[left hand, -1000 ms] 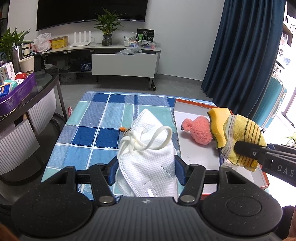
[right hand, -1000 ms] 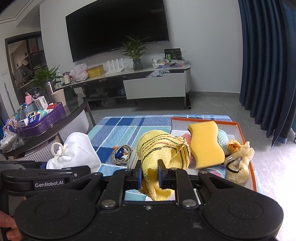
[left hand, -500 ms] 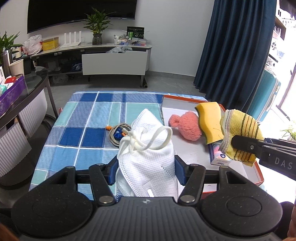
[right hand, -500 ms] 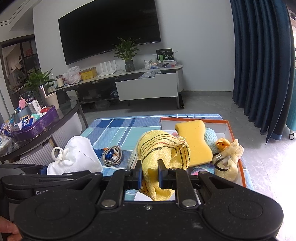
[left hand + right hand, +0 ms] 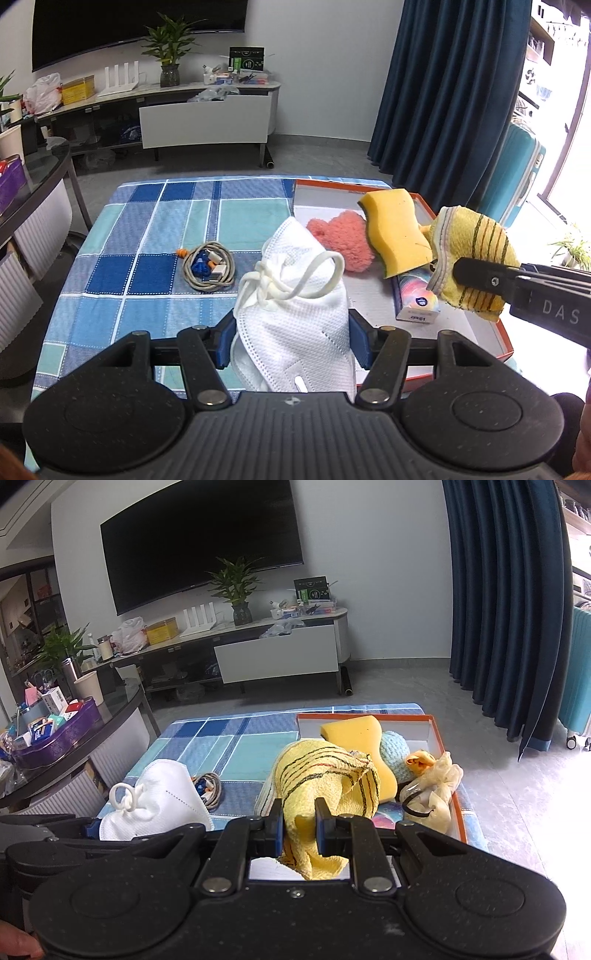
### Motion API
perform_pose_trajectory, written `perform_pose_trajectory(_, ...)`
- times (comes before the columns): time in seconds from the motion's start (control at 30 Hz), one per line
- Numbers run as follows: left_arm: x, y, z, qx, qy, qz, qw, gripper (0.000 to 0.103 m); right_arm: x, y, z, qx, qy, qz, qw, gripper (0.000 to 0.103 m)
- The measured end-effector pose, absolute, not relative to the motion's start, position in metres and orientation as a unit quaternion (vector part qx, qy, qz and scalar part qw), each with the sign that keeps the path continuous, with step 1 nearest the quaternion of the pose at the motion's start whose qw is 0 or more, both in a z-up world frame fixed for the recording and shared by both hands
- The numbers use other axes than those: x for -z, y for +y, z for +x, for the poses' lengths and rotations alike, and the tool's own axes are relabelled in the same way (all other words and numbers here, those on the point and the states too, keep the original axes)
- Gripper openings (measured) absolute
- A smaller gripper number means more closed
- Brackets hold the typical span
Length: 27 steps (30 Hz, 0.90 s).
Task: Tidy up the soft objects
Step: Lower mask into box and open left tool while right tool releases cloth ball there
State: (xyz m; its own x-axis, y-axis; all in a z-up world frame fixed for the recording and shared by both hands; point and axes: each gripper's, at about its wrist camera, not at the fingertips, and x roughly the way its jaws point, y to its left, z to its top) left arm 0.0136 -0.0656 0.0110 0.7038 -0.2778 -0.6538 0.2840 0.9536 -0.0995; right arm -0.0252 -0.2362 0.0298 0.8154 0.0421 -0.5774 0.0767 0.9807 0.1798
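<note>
A coiled cable (image 5: 209,268) with blue and orange earplugs lay on the checked tablecloth (image 5: 155,229), near the table's middle. Beyond the far edge stood a TV console (image 5: 192,110) carrying a potted plant (image 5: 168,55), a white router (image 5: 123,75) and a yellow box (image 5: 77,89). A wall television (image 5: 199,539) hung above. Dark blue curtains (image 5: 443,92) hung right, beside a teal suitcase (image 5: 517,177).
</note>
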Motion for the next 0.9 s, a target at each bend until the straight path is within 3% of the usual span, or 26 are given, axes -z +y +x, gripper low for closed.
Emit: perform_pose_trajectory(0.9, 0.003, -0.129, 0.034, 0.222, 0.366, 0.024, 0.903, 0.06, -0.017, -0.301, -0.04, 0.085, 0.311, 0.118, 0.939, 0.02)
